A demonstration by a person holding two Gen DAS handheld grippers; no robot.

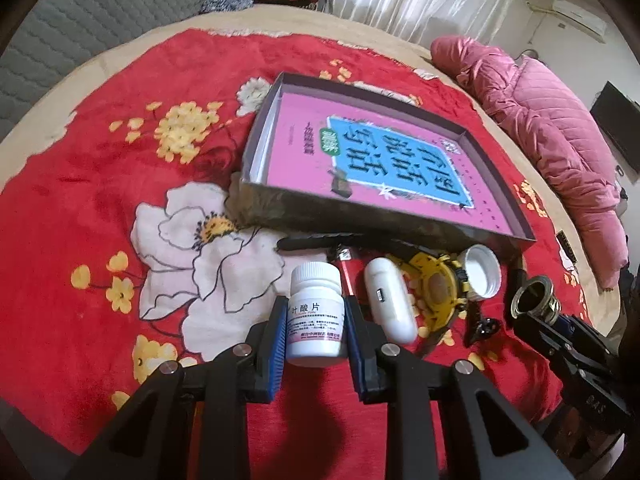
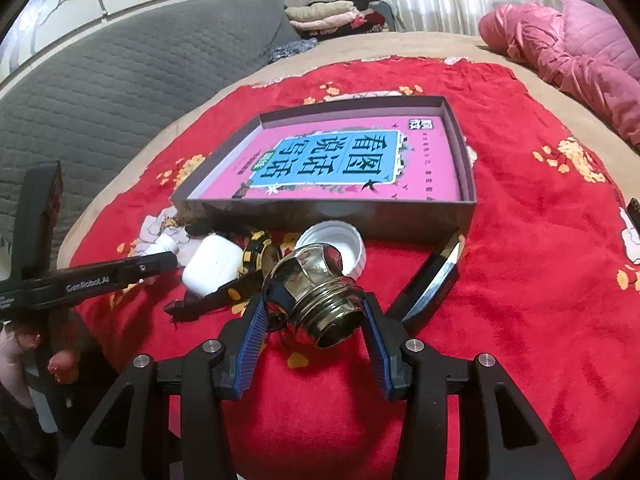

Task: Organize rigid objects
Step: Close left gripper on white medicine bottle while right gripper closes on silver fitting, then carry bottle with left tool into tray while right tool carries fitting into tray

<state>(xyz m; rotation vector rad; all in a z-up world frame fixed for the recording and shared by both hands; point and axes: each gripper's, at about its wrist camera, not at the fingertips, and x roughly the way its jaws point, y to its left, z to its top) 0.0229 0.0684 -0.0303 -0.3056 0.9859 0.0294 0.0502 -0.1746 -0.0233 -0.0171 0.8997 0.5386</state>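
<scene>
Left gripper (image 1: 315, 328) closed on white pill bottle (image 1: 316, 316) at mid-label, just above red floral blanket (image 1: 80, 184): light, stiff, smooth plastic, likely best squeezed gently at the waist; right gripper (image 2: 316, 320) straddling chrome threaded fitting (image 2: 320, 292), jaws beside it, contact unclear: probably heavy, slick, safest held across threads; shallow box (image 2: 320, 210) beyond

My left gripper (image 1: 315, 322) has its blue pads against both sides of a white pill bottle (image 1: 316, 314) lying on the red blanket (image 1: 100, 184). Just right of it lie a white case (image 1: 390, 300), a yellow watch (image 1: 438, 294) and a white cap (image 1: 480, 272). Beyond them sits an open box (image 1: 280, 204) with a pink book (image 1: 372, 152) inside.
</scene>
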